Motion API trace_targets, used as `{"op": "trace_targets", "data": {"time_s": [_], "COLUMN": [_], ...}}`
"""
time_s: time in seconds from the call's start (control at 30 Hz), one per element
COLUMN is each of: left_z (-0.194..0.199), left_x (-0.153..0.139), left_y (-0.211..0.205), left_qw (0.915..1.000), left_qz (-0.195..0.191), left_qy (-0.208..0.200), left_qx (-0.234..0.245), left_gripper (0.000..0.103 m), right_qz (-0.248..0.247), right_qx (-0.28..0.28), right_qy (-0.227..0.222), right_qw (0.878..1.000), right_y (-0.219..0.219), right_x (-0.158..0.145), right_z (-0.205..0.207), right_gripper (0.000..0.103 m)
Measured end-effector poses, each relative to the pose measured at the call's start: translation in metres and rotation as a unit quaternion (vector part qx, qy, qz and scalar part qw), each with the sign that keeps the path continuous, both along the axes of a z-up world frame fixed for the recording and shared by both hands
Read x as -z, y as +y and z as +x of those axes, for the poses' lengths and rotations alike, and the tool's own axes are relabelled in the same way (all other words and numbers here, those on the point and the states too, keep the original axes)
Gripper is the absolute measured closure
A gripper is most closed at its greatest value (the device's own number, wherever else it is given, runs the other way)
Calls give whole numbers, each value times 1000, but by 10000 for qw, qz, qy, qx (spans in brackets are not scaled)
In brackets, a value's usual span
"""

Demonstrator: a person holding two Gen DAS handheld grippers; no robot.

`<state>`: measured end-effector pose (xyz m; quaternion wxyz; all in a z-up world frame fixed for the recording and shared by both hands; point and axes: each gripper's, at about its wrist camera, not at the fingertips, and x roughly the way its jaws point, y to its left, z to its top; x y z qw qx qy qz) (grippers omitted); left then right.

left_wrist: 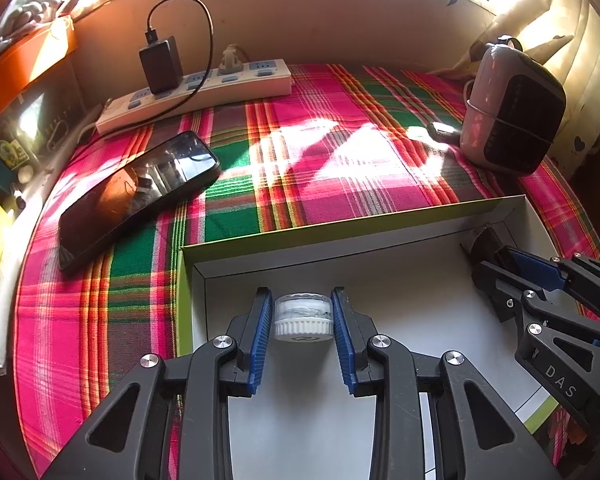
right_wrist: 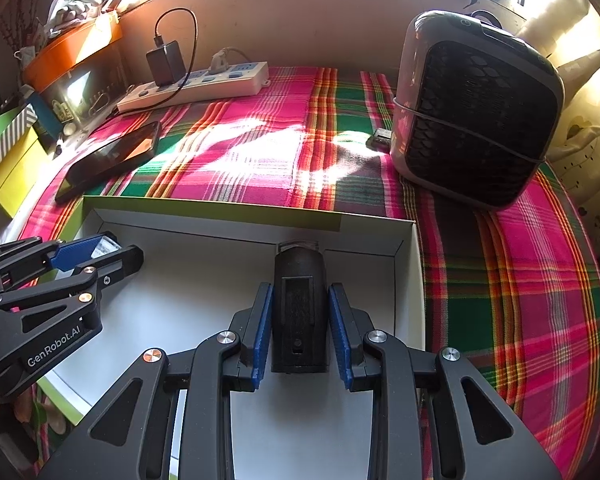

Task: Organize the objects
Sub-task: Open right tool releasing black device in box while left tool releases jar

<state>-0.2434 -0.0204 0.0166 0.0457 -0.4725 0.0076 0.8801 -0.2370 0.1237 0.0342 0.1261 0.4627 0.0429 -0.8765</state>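
The left tongs (left_wrist: 303,320) grip a small white-capped jar (left_wrist: 303,317) between their pads, over the box (left_wrist: 236,262). The right tongs (right_wrist: 300,326) clamp a black cylinder (right_wrist: 299,312), perhaps a torch, near the box's far wall.

Surface (left_wrist: 300,184) covered by plaid cloth (right_wrist: 260,176), pink, green, orange stripes; sun patch mid-cloth. On cloth: white power strip (left_wrist: 196,94) along back wall, black charger (left_wrist: 160,65) plugged into it; black phone (left_wrist: 138,196) lying flat at left, near strip; pink-and-black fan (right_wrist: 476,108) standing at right, small dark item (right_wrist: 380,138) just beside its base; open white box with green rim (left_wrist: 340,236) at front.
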Motion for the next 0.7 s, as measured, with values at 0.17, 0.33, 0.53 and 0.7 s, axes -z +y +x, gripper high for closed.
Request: {"op": "trace_targets", "data": {"time_s": [0.17,0.33,0.53,0.7], "left_z": [1,3,6,14], "left_x": [0,0,-1,-7], "left_y": [1,3,5,3], "left_qw": [10000,10000,10000,10000], "left_qz": [-12,-2,-55,38], "left_qy": [-24,-61,-35,48], "left_qx": [9,12,-58,-66], "left_gripper": [69,64,60,59], "right_qz": [-60,-89,-146,-241], "right_qx": [38,78,101,126], "right_qy": [-21,39,84,138], "right_qw": [10000,9999,9998,9995], "right_y": [1,2,3,5], "right_x": [-1,-3,-9,-15], "right_z": [0,3,8,13], "right_gripper": [74,64,58,57]}}
